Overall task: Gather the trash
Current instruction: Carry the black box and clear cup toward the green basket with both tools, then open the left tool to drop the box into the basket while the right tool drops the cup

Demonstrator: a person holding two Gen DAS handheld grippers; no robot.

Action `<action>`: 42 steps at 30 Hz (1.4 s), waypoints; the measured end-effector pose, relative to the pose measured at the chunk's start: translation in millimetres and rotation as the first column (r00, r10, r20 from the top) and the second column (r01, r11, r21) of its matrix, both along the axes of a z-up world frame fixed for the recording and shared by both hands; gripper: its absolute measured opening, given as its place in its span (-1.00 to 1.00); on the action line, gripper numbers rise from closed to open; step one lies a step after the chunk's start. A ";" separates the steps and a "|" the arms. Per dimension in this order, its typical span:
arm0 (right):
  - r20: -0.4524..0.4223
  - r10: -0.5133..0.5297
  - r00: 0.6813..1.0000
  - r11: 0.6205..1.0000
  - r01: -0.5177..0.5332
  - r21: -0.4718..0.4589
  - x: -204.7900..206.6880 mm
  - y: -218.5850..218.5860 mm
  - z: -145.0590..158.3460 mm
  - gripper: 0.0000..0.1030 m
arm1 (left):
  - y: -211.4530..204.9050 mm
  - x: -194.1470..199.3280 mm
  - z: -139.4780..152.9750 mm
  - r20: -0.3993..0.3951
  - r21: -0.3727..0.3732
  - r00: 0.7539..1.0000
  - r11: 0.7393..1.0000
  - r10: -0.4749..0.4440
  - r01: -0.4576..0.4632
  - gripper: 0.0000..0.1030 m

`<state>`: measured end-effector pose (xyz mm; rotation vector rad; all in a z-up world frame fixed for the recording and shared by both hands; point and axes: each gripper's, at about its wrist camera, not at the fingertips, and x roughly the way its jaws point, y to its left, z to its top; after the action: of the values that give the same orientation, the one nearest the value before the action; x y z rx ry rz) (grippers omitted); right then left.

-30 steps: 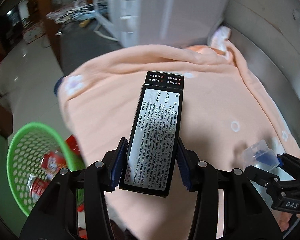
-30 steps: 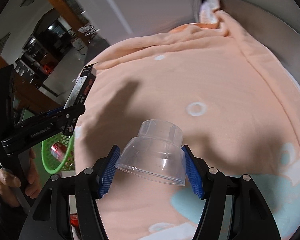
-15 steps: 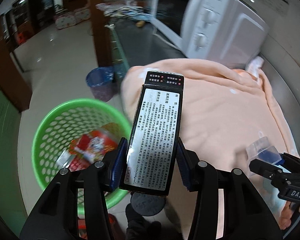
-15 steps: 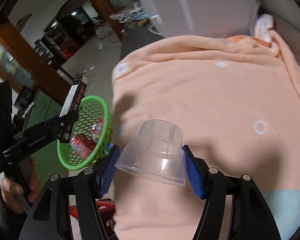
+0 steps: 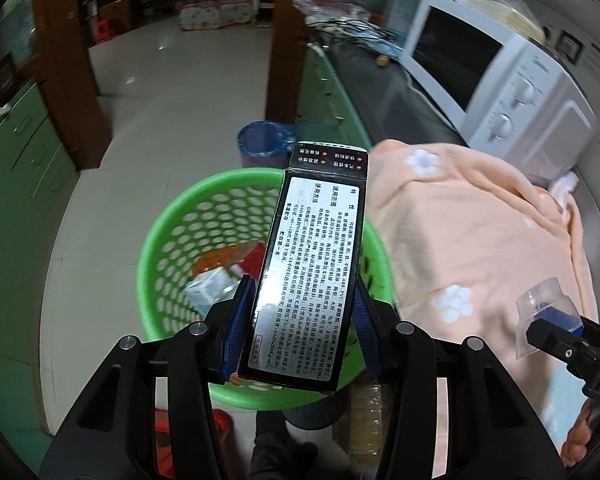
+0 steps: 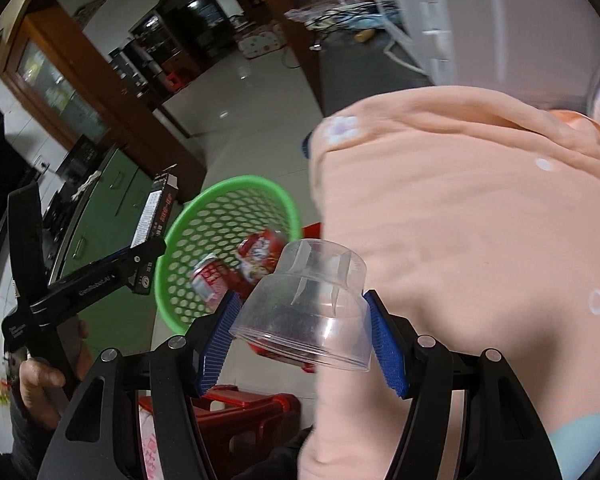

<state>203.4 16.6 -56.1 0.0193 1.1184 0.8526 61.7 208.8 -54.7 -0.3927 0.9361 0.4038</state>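
The left hand-held gripper [image 5: 300, 320] pinches a black box [image 5: 312, 264] across its narrow sides, the box's long axis running forward along the fingers, and the green basket [image 5: 172, 216] lies directly below and ahead of it. The right hand-held gripper [image 6: 304, 336] clamps a clear plastic cup [image 6: 312, 304] above the edge of the peach blanket [image 6: 480, 240], with the basket off to its left, so the left seems nearer to a drop.

right gripper [image 6: 302, 338]: blue pads clamped on clear plastic cup [image 6: 306, 310], cup tilted, rim toward camera | left gripper [image 6: 150, 254]: at left, gripping black box [image 6: 158, 208] beside basket rim | green basket [image 6: 204, 216]: on floor, holds red-white packets [image 6: 256, 258] | peach blanket [image 6: 460, 248]: fills right side
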 end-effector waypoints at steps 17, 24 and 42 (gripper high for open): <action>-0.065 0.107 0.992 0.994 -0.107 0.006 -5.0 92.1 -28.2 0.19 | 40.8 -26.5 -12.5 -0.015 -0.034 0.994 0.994 0.105 -0.105 -0.08; -0.098 0.110 0.989 0.994 -0.109 0.017 -6.2 105.8 -43.3 0.19 | 52.2 -28.2 -20.6 -0.028 -0.042 0.990 0.989 0.140 -0.141 -0.07; -0.101 0.125 0.987 0.991 -0.119 0.063 -6.9 101.1 -39.8 0.31 | 53.7 -26.1 -22.6 -0.034 -0.042 0.988 0.988 0.148 -0.150 -0.06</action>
<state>196.4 117.8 -95.9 0.0429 1.2028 1.0024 35.6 262.5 -77.3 -0.5003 0.9497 0.5271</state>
